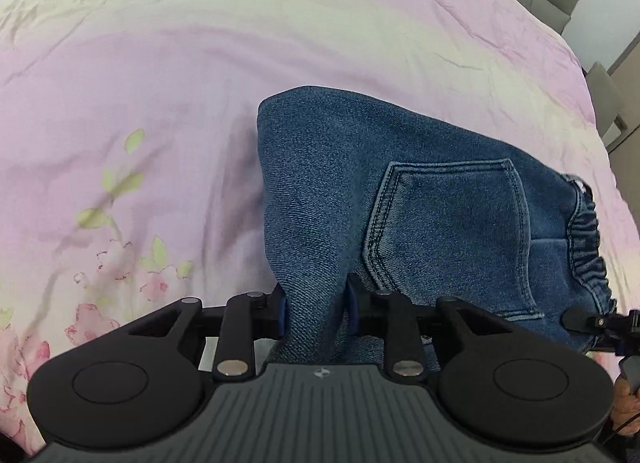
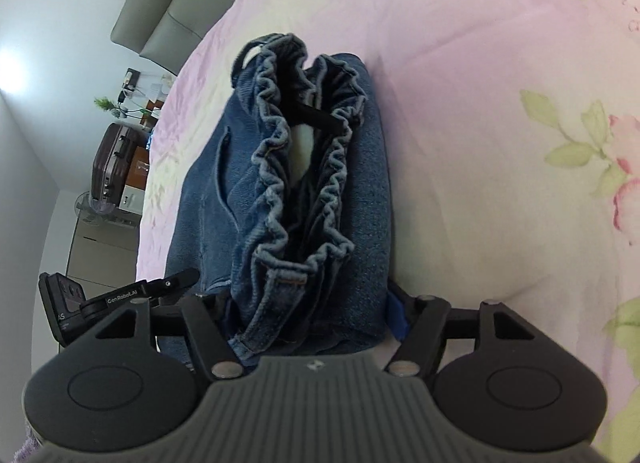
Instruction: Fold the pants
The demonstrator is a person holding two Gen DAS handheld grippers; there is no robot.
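Note:
Blue jeans point(image 1: 400, 191) lie folded into a thick bundle on the pink floral bedspread point(image 1: 180, 63). The back pocket point(image 1: 448, 223) faces up and the elastic waistband point(image 1: 588, 247) is at the right. My left gripper point(image 1: 316, 309) straddles an upright fold of denim. Its left pad point(image 1: 282, 313) is against the cloth, and a thin dark gap shows at the right pad point(image 1: 352, 309). In the right wrist view the jeans point(image 2: 368, 183) fill my right gripper point(image 2: 310, 311). The ruffled waistband point(image 2: 304, 167) gapes upward. The right pad point(image 2: 397, 315) rests against the stack's edge, and the other finger is hidden behind denim.
A grey padded headboard point(image 2: 168, 3) runs along the bed's far edge. Beyond the bed stand a dark suitcase point(image 2: 112, 163), a fan point(image 2: 86, 203) and a cluttered desk point(image 2: 140, 91). The bedspread point(image 2: 500, 123) stretches wide around the jeans. A hand point(image 1: 628, 403) shows at the lower right.

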